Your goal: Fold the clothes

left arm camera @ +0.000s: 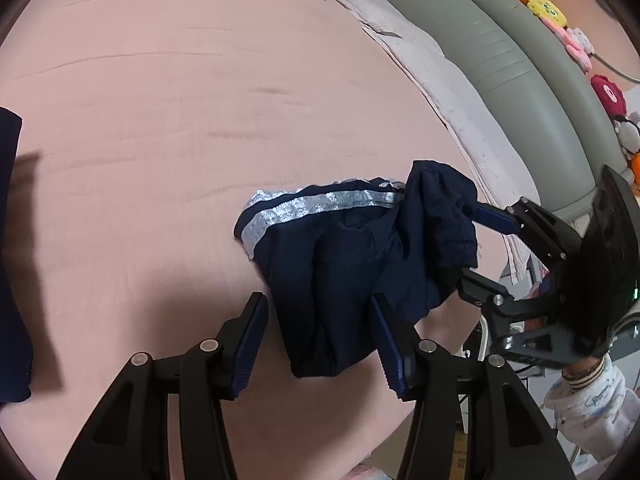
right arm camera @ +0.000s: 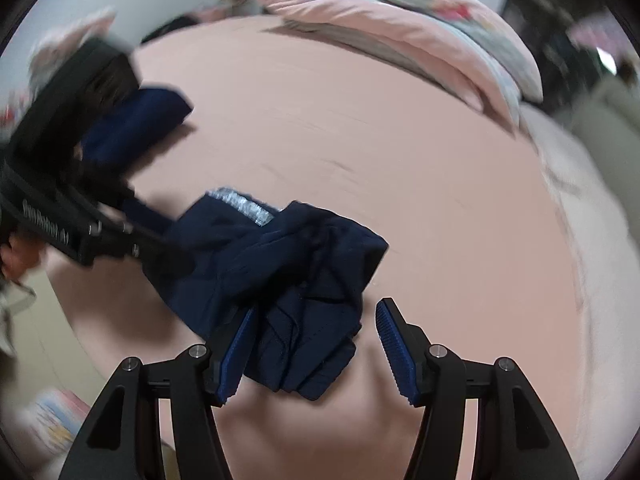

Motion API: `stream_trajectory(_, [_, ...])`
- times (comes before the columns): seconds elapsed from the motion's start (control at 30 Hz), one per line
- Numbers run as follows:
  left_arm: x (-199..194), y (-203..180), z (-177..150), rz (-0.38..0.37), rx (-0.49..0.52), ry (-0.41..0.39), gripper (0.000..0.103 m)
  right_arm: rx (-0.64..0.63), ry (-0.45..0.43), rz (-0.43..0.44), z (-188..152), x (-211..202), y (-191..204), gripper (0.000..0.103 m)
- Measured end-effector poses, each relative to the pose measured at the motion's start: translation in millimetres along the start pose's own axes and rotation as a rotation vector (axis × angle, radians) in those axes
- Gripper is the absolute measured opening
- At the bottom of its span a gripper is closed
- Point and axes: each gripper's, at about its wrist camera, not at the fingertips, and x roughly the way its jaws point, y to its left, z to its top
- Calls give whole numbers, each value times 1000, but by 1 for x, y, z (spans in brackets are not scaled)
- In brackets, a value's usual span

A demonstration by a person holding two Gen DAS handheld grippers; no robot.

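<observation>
A navy garment (left arm camera: 352,264) with a silver stripe (left arm camera: 316,204) lies crumpled in a loose heap on the pink bed sheet (left arm camera: 160,120), near the bed's near edge and toward the side bordered by the grey padded frame (left arm camera: 500,40). It is neither spread flat nor folded; layers bunch over one another.

The left gripper (left arm camera: 320,344) stands with its jaws spread wide, straddling the heap's near end and pinching no cloth. The right gripper (right arm camera: 316,348) is likewise spread; its left pad (right arm camera: 236,352) touches the fabric, the other pad stands clear, so nothing is clamped. In the left wrist view the right gripper reaches into the heap from the frame side.

Judged step: sorting out the bundle, with both tools placed to take hold. The next move calls for finding a true edge, such as a hem or waistband, and closing on a single layer, since the bunched cloth hides its outline.

A second dark blue piece (right arm camera: 140,120) lies farther along the sheet by the left gripper; whether it is folded cannot be told. A folded pink quilt (right arm camera: 400,20) sits at the far edge, and plush toys (left arm camera: 560,24) line the frame.
</observation>
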Motion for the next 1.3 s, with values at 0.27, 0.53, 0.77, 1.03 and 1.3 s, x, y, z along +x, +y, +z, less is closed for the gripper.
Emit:
stream_trajectory(0.27, [-7, 6, -6, -11, -11, 6, 49, -34, -20, -36, 20, 3, 4, 60])
stream_trajectory(0.53, [-13, 17, -10, -48, -71, 3, 49, 406, 23, 1, 27, 22, -71, 60])
stream_trajectory(0.77, [-10, 11, -5, -24, -75, 9, 49, 446, 87, -17, 2, 28, -84, 60])
stream_trajectory(1.03, [-11, 8, -7, 6, -84, -5, 49, 506, 72, 55, -4, 23, -91, 60])
stream_trajectory(1.3, [-18, 3, -6, -10, -123, -25, 61, 574, 50, 114, -16, 4, -92, 60])
